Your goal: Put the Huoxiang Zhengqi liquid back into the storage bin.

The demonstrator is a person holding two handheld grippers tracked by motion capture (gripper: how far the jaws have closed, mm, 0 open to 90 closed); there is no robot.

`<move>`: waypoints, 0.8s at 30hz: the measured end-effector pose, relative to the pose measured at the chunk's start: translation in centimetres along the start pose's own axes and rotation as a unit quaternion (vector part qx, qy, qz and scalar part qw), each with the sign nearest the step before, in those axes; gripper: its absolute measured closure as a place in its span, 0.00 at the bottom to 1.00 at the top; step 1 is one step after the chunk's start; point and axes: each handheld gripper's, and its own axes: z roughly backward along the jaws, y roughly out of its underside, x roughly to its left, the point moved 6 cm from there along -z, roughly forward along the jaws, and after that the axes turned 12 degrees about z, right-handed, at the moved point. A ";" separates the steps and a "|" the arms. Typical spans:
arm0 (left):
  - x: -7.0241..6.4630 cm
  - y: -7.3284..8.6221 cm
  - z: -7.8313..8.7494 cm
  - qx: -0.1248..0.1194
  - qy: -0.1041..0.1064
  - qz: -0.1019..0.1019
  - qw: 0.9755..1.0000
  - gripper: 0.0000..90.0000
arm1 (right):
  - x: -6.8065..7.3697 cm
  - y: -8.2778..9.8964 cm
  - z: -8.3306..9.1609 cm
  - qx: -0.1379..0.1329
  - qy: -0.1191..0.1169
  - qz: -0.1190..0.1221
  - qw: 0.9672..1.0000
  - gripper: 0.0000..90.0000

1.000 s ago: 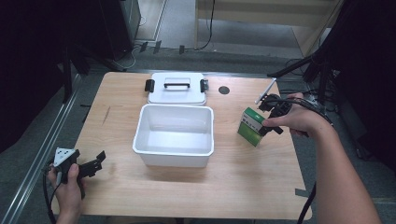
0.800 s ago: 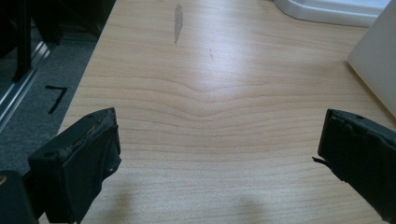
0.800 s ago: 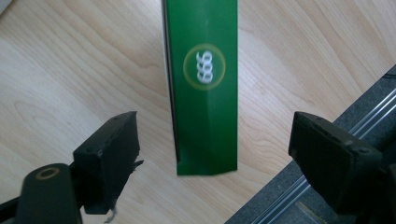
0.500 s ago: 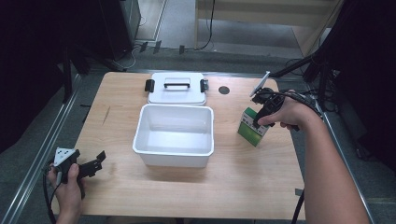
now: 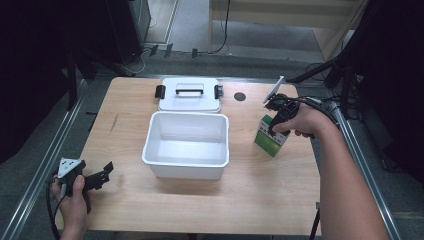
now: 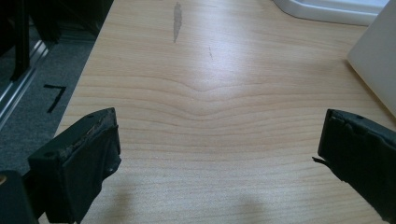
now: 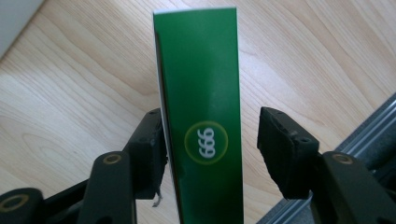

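Green box between my right hand-held gripper (image 7: 210,140)
My jaws, just closing, straddle the upright green box (image 7: 203,116) marked 999; a gap remains on one side.

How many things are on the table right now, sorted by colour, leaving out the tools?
White: 2, the open tub and its lid with black clips, lying beyond it.
Green: 1, the carton standing to the right of the tub.
Total: 3
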 end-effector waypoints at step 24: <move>0.0 0.0 -0.1 -0.002 0.001 0.000 1.000 0.00 | -0.4 0.3 1.5 -0.015 0.006 0.051 0.999 0.72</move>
